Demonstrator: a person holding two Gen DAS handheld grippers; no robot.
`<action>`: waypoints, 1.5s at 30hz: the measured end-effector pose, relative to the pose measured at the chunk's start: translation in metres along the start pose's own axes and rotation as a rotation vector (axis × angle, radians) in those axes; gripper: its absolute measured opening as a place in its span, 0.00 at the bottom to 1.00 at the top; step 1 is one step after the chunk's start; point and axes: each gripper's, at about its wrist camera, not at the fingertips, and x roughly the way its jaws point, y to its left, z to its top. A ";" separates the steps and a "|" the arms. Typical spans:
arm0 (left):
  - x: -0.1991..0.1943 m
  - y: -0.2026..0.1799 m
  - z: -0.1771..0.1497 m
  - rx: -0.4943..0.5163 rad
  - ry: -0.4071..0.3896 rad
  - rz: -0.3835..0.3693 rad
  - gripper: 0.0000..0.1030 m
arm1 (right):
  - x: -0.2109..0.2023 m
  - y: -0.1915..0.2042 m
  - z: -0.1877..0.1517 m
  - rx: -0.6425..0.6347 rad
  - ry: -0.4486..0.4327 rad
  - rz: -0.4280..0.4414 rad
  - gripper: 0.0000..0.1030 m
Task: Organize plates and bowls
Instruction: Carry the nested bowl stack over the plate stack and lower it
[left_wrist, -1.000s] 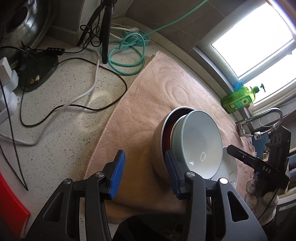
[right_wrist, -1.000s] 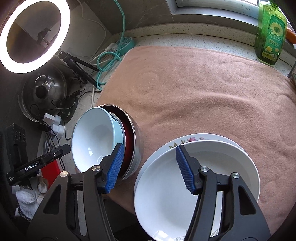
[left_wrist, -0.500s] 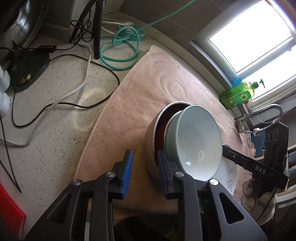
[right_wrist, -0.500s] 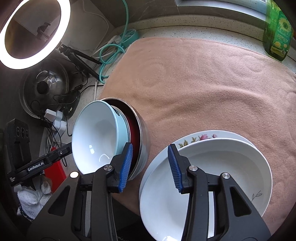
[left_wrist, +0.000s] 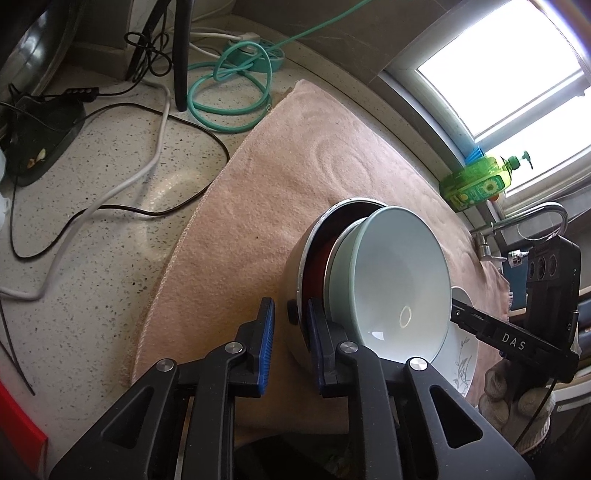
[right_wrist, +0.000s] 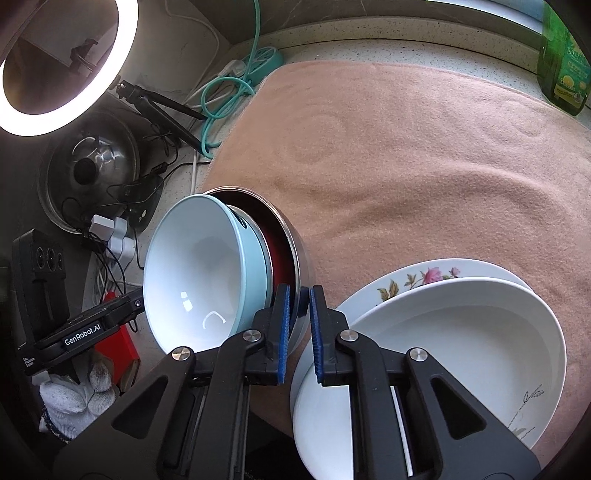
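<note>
A steel bowl (left_wrist: 297, 280) (right_wrist: 302, 262) with a dark red inside stands on the pink towel (left_wrist: 280, 192), and a pale blue bowl (left_wrist: 391, 273) (right_wrist: 195, 266) is nested in it. My left gripper (left_wrist: 290, 325) straddles the steel bowl's near rim. Its jaws are closing, with a slim gap still showing at the outer pad. My right gripper (right_wrist: 299, 317) is shut on the opposite side of the same rim. To the right lies a white deep plate (right_wrist: 443, 350) stacked on a floral plate (right_wrist: 424, 275).
Cables and a teal hose (left_wrist: 229, 92) lie on the speckled counter (left_wrist: 92, 221) left of the towel. A ring light (right_wrist: 55, 62) and a pot lid (right_wrist: 88, 170) stand beyond them. A green soap bottle (left_wrist: 476, 184) sits by the window, near a tap (left_wrist: 532, 218).
Both grippers have come closer to the steel bowl and their jaws have narrowed around its rim. The right pads now press on the rim.
</note>
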 end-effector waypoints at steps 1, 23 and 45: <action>0.000 -0.002 0.000 0.007 0.002 0.001 0.12 | 0.000 0.000 0.000 0.005 0.000 -0.002 0.10; -0.015 -0.022 0.004 0.111 -0.025 0.065 0.10 | -0.025 0.010 -0.002 -0.004 -0.054 -0.039 0.10; -0.018 -0.110 -0.006 0.270 -0.011 -0.047 0.10 | -0.120 -0.040 -0.041 0.095 -0.166 -0.094 0.11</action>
